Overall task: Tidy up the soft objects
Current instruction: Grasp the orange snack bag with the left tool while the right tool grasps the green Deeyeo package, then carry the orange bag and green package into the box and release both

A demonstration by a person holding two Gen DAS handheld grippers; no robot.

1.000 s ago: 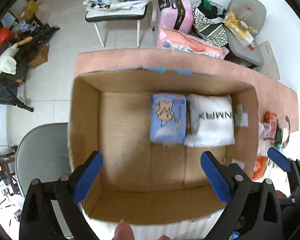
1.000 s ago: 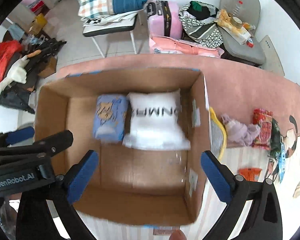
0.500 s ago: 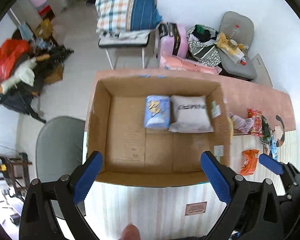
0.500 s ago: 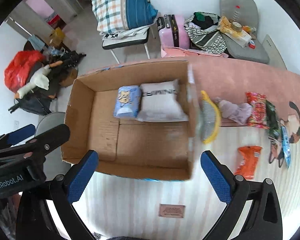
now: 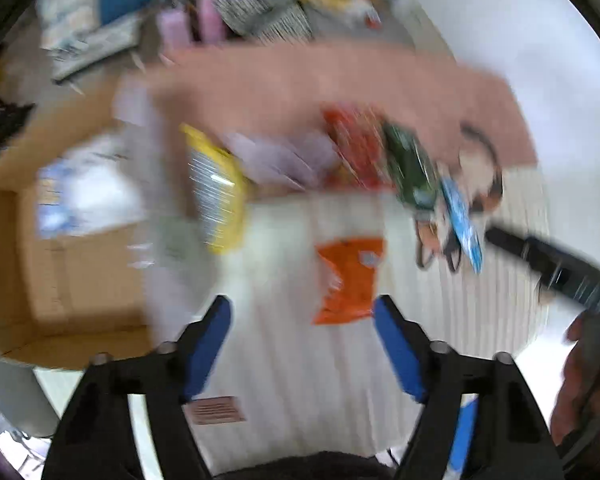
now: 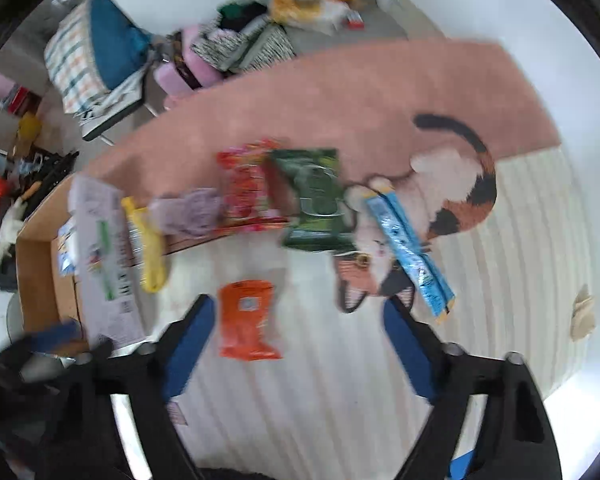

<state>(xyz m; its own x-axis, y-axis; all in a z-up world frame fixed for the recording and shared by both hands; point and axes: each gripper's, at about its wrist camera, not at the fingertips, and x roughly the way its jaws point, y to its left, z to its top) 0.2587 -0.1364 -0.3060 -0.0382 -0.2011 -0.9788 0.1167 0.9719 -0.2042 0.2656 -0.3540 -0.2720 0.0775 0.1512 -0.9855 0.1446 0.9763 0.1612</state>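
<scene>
Both the left hand-held gripper and right hand-held gripper are spread, empty, above the orange packet, whose long axis apparently runs away from the camera.

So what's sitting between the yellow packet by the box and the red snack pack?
A crumpled lilac cloth lies between the yellow packet and the red snack pack; the right wrist view shows it best.
</scene>
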